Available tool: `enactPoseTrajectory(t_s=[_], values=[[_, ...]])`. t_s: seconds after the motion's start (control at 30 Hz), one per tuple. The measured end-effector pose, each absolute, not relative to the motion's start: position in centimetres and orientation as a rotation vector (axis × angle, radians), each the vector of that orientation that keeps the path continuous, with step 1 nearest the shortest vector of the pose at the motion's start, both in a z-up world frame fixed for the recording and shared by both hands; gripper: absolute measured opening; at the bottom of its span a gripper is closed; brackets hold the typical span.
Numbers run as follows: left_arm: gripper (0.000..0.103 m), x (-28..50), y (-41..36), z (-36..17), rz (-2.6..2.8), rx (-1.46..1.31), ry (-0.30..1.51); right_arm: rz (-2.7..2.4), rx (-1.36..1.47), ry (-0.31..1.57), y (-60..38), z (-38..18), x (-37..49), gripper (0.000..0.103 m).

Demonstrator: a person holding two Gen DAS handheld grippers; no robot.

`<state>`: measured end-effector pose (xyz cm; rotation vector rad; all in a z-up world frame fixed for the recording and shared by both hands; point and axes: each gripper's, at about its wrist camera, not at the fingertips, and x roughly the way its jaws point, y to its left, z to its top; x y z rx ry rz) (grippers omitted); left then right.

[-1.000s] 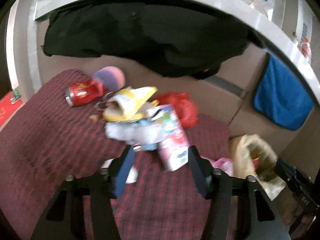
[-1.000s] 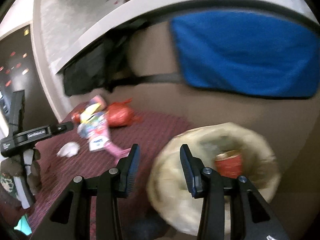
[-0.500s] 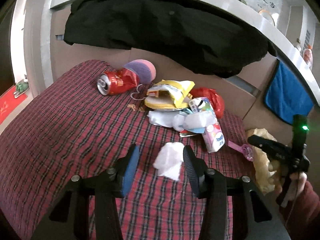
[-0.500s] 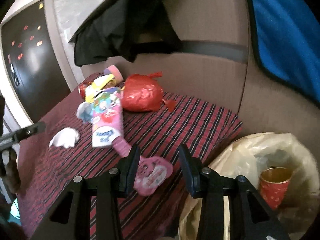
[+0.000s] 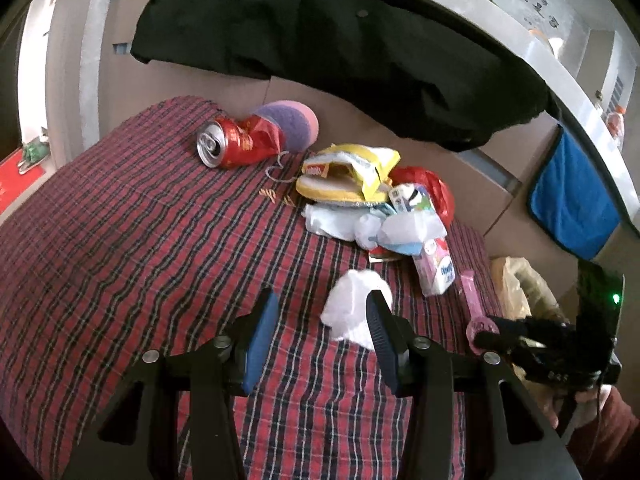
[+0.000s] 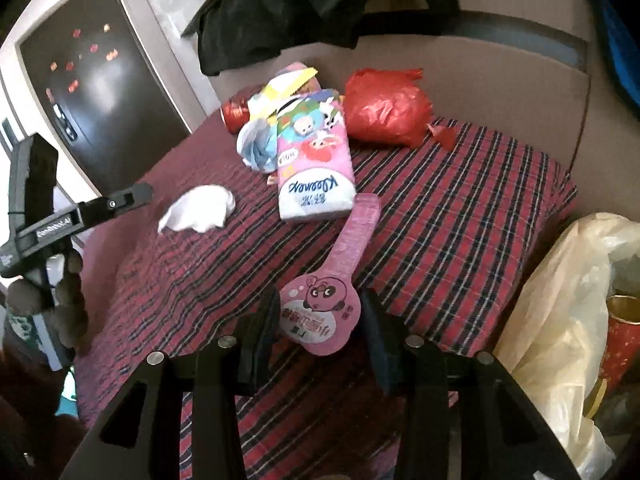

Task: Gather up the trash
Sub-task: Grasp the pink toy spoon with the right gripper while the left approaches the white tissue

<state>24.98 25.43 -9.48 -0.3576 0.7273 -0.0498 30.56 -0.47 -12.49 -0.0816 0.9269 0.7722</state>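
Trash lies on a red plaid cushion [image 5: 120,240]. A crumpled white tissue [image 5: 352,304] lies just ahead of my open left gripper [image 5: 320,332], near its right finger. A pink paddle-shaped wrapper [image 6: 320,312] lies between the fingers of my open right gripper [image 6: 320,332], its round end nearest. Behind are a tissue pack [image 6: 316,168], a red plastic bag [image 6: 384,108], a crushed red can [image 5: 236,142] and a yellow snack bag [image 5: 352,168]. The tissue also shows in the right wrist view [image 6: 200,208]. A yellowish trash bag [image 6: 560,320] hangs open at the right.
A black garment [image 5: 340,40] drapes over the sofa back. A blue cloth [image 5: 572,208] hangs at the right. A pink and purple round pad [image 5: 292,124] lies behind the can. A red paper cup [image 6: 620,332] sits inside the trash bag.
My left gripper pulled back from the pile and now faces the white tissue. My right gripper swung left from the trash bag and came down around the pink wrapper.
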Motion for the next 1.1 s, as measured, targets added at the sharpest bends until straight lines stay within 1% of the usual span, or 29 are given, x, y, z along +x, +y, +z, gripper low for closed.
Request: enactPoseTrajectory(t_s=[0.37,0.47,0.53,0.57,0.63,0.77,0.83,1.1], values=[[0.047,24.5,26.1,-10.2,-0.055,-0.367,0.732,0.633,-0.207,0.882,3.2,-12.7,33.3,0.039],[0.047,24.4,26.1,-10.3,-0.058,-0.350,0.732,0.595,-0.253,0.878,4.2,-12.8,33.4,0.033],[0.047,24.5,25.9,-10.4,-0.064,-0.338,0.734,0.584,-0.267,0.875,4.3,-12.8,33.2,0.022],[0.047,24.5,25.6,-10.4,-0.072,-0.329,0.734,0.582,-0.260,0.875,4.1,-12.7,32.9,0.020],[0.047,24.7,25.1,-10.3,-0.091,-0.311,0.728,0.599,-0.224,0.877,3.4,-12.5,32.3,0.019],[0.051,25.8,23.2,-9.9,-0.096,-0.226,0.710,0.609,-0.167,0.835,1.3,-11.4,30.6,0.018],[0.056,26.5,22.6,-9.8,-0.097,-0.201,0.705,0.620,-0.131,0.822,0.5,-10.7,30.1,0.018],[0.055,29.4,22.3,-11.5,-0.055,-0.226,0.805,0.654,-0.077,0.810,-0.9,-9.6,28.7,0.018]])
